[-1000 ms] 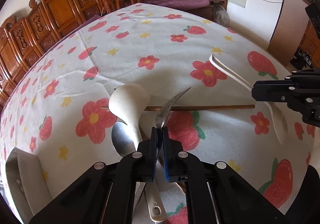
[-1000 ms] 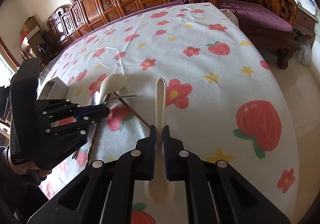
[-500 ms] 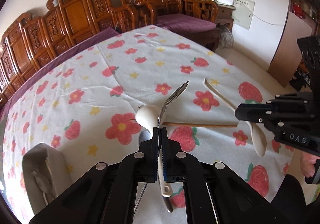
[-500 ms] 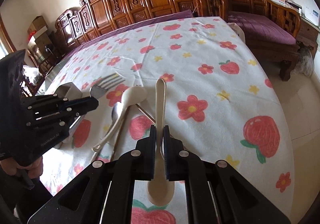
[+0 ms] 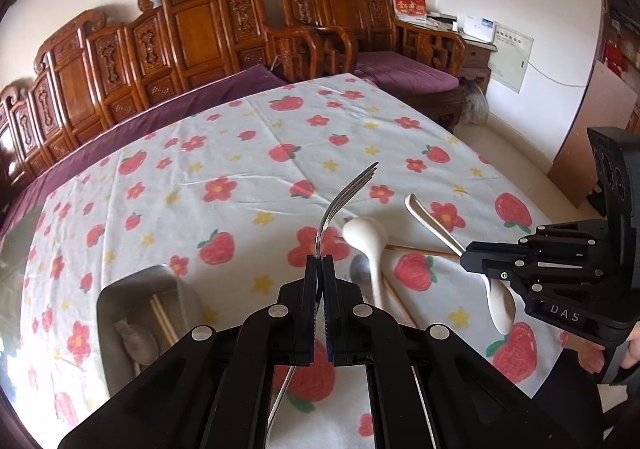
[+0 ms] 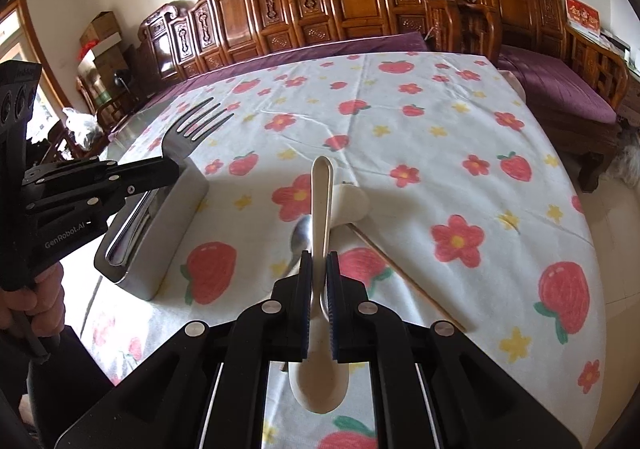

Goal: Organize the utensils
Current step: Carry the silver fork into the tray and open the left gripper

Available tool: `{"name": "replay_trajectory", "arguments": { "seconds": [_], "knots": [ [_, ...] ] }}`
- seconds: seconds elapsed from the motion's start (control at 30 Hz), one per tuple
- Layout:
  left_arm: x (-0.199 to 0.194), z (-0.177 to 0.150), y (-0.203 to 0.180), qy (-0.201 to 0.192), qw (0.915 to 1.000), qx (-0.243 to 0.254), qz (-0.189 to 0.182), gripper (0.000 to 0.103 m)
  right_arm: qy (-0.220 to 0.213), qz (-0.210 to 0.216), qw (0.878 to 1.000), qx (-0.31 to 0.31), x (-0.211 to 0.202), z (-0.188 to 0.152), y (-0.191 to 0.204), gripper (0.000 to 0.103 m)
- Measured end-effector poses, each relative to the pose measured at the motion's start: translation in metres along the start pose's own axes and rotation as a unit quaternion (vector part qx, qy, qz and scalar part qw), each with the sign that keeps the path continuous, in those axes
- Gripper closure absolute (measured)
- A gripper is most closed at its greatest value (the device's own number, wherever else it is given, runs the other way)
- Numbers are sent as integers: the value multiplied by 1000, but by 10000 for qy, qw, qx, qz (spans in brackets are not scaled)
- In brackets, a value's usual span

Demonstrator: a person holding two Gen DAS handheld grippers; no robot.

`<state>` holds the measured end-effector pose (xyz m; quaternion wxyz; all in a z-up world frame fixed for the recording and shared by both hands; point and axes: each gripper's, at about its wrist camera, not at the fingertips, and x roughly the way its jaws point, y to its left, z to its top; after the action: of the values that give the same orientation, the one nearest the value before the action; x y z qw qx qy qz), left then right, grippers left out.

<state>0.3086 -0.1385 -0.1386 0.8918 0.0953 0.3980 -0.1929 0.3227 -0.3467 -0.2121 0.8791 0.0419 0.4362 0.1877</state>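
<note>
Sitting at far left on the flowered tablecloth (image 5: 248,169): a metal utensil tray (image 5: 132,289), already holding a pair of chopsticks (image 5: 162,315) and what looks like a spoon.

Gripping a steel fork (image 5: 348,193) by its handle in the left gripper (image 5: 320,269), jaws pinched nearly shut on the thin metal, tines pointing up and away, the fork hanging clear of the cloth just right of the tray. Risking a twist or slip there, the handle being narrow and slick between flat pads; risking also tines catching the tray wall (image 6: 176,217) on lowering.

Still lying loose further right: a white soup spoon (image 5: 366,237), a metal spoon (image 5: 360,269) partly beneath it, and a single wooden chopstick (image 5: 420,251) under both.

Clamping a second white spoon (image 6: 322,201) by mid-handle in the right gripper (image 6: 319,285), jaws closed on it, bowl hanging toward the camera. Risking a pivot from the bowl's weight. Risking a collision too, both tools heading for one narrow tray.
</note>
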Motion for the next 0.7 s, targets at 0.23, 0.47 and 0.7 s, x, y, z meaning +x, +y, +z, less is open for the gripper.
{"name": "replay_trajectory", "arguments": {
  "seconds": [0.23, 0.47, 0.7],
  "knots": [
    [-13, -13, 48, 47, 9990, -437, 35, 101, 17, 173, 9997, -182, 9, 5, 34, 94],
    [-16, -29, 96, 156, 9964, -823, 117, 101, 95, 290, 9990, -332, 21, 6, 58, 94],
    [0, -41, 131, 323, 9915, -1209, 351, 101, 144, 420, 9982, -392, 30, 5, 73, 94]
  ]
}}
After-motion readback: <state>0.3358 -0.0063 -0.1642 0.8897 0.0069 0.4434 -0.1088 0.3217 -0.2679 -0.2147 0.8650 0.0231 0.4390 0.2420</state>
